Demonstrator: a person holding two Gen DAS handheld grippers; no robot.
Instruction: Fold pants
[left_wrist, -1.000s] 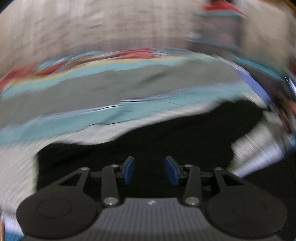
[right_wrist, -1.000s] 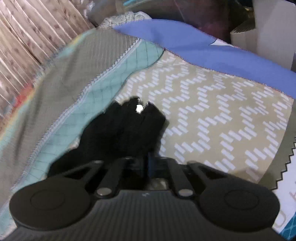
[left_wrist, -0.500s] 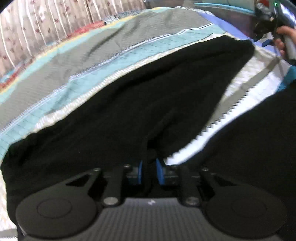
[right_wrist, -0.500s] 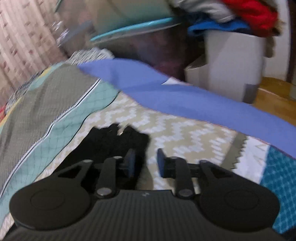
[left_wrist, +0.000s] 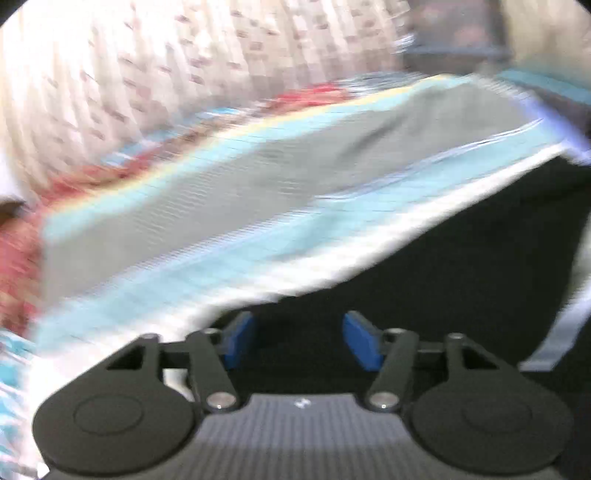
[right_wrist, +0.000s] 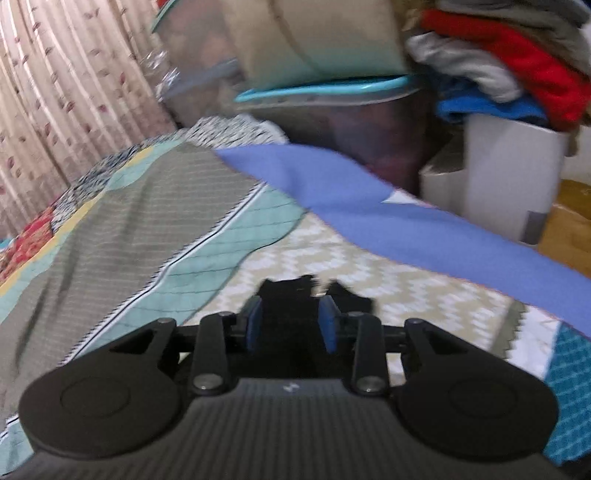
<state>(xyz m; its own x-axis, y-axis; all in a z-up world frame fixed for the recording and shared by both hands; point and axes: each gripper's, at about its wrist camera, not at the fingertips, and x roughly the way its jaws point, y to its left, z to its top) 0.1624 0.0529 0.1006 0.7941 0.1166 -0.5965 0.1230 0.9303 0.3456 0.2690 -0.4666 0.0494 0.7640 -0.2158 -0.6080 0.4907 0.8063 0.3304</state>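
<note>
Bedspread (right_wrist: 122, 236), patchwork: grey, teal, cream zigzag, blue and red-flowered panels, covering the bed in both wrist views; blurred in the left view. Curtain (right_wrist: 62, 92), pale, leaf-printed, hanging behind the bed. Bin (right_wrist: 513, 173), white, beside the bed, heaped with clothes (right_wrist: 517, 62) in red, grey and blue. Pants (left_wrist: 461, 266), black, spread flat on the bedspread; broad dark expanse in the left view, one narrow end (right_wrist: 295, 295) in the right view. Left tool (left_wrist: 300, 341): blue pads well apart, having just opened, poised over the pants with no cloth pinched. Right tool (right_wrist: 291, 325): pads partly apart, having just opened, with the end of the pants seen in the gap and not pressed.
</note>
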